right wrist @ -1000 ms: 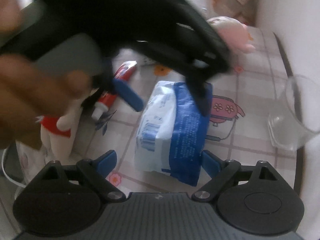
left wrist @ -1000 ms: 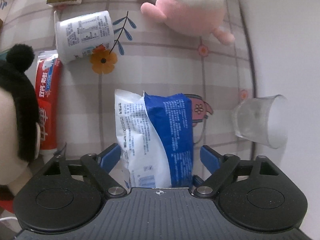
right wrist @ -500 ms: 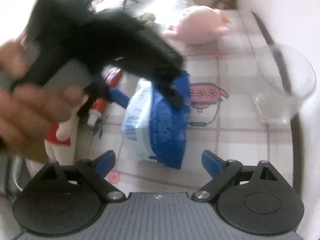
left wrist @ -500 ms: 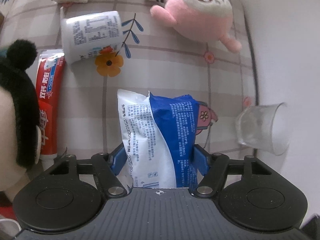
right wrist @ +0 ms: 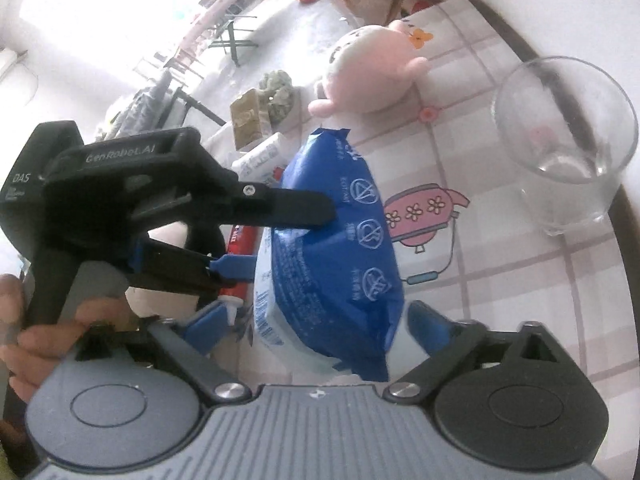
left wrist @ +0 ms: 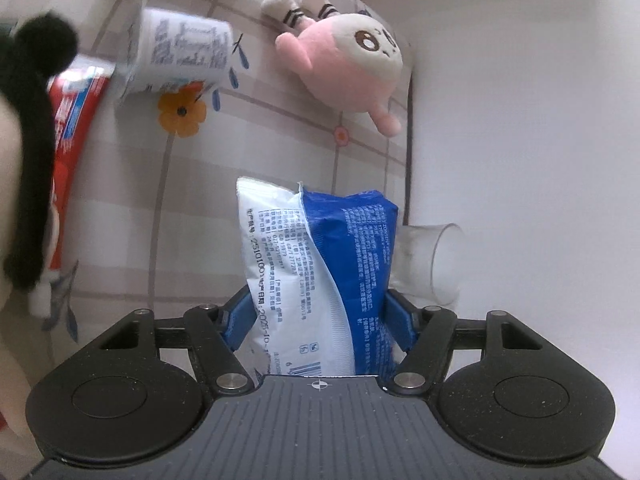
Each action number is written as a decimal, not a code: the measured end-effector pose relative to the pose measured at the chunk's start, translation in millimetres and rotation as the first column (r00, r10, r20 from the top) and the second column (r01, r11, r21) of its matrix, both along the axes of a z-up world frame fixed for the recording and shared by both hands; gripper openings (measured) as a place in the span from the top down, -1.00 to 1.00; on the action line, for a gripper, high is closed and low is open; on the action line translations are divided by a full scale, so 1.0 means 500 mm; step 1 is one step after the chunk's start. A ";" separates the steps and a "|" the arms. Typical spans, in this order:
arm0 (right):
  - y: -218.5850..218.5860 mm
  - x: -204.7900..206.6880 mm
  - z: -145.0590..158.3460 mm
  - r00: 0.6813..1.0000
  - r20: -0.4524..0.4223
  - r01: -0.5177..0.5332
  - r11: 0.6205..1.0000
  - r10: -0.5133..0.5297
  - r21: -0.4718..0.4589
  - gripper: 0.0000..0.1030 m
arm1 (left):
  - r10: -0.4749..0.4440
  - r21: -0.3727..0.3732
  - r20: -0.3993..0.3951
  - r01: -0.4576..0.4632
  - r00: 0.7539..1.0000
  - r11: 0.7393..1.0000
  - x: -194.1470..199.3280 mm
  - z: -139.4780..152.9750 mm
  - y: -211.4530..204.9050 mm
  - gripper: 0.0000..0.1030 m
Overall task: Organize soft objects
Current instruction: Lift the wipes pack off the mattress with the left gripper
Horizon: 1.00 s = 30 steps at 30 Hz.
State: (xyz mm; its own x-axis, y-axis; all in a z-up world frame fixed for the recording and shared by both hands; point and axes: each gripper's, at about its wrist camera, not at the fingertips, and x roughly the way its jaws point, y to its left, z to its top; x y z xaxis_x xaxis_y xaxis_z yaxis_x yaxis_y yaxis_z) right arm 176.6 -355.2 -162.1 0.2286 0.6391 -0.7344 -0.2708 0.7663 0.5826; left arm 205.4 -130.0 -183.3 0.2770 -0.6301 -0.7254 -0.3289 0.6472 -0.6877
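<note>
A: Left gripper (left wrist: pixel 318 316) status?
B: Jaws clenched on the blue-and-white soft plastic pack (left wrist: pixel 320 276), held clear above the checked tablecloth-covered table (left wrist: pixel 260 148).
A: Right gripper (right wrist: pixel 320 326)?
B: Jaws spread, straddling the pack's near end; contact not discernible.
A: Surroundings?
B: Pink-and-white round plush toy (left wrist: pixel 352 68) near the wall; clear glass tumbler (right wrist: pixel 568 140) to the right of the pack.

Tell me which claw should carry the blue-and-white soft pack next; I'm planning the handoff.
Left. The left claw is shut on the blue-and-white soft plastic pack, its blue fingers pressing both sides. The right claw is open, its fingers flanking the pack's lower end without gripping it.
</note>
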 end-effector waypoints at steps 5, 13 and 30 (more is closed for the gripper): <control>0.013 -0.019 0.023 0.999 0.051 -0.015 0.997 0.019 -0.075 -0.24 | 0.030 -0.064 -0.035 -0.032 0.999 0.997 -0.009 -0.012 0.004 -0.40; 0.099 -0.075 0.066 0.914 0.270 -0.118 0.834 0.303 -0.538 0.07 | 0.035 0.015 -0.040 -0.034 0.999 0.999 -0.027 0.015 0.022 -0.61; 0.183 -0.281 0.044 0.616 0.236 -0.311 0.507 0.752 -0.804 -0.84 | 0.007 0.181 -0.132 0.017 0.991 0.983 -0.084 -0.001 0.019 -0.87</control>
State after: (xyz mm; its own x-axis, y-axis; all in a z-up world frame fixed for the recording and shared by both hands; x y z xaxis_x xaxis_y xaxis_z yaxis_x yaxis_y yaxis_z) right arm 36.3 -263.6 -140.3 0.4736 0.1865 -0.8608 -0.8268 0.4308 -0.3616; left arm 163.3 -120.4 -184.0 0.1687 -0.4856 -0.8578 -0.4054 0.7590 -0.5094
